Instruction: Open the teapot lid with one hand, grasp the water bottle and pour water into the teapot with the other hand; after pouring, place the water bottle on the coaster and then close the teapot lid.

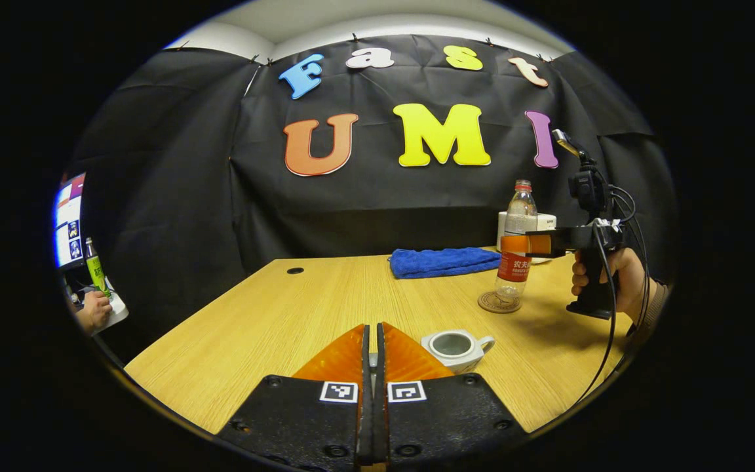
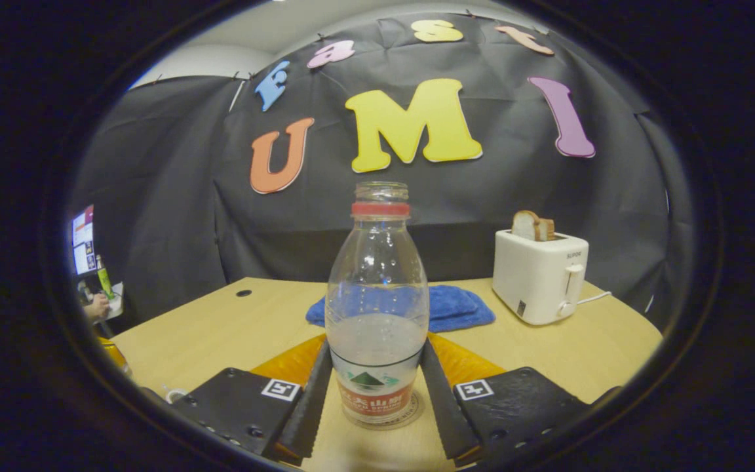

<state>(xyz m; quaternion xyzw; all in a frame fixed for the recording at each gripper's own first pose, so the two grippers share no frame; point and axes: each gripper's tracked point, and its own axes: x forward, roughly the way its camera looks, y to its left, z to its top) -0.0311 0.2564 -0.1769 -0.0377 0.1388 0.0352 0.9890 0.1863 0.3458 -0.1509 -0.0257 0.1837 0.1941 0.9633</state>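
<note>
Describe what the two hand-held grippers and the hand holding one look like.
The left hand-held gripper has flat black plates, each with a square black-and-white marker. The right hand-held gripper has the same marked plates and ridged inner finger faces. In the left gripper view it shows a black pistol-style handle, a device mounted on top and black cables looping down. The hand holding it wears a brownish sleeve.

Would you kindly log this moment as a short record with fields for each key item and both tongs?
water bottle: upright on the coaster, uncapped, partly filled
teapot: lid off, opening bare
teapot lid: held in the left tongs, mostly hidden
right tongs: around the bottle's lower body, fingers at its sides
blue towel: behind the bottle
toaster: far right on the table, bread in its slot
</note>
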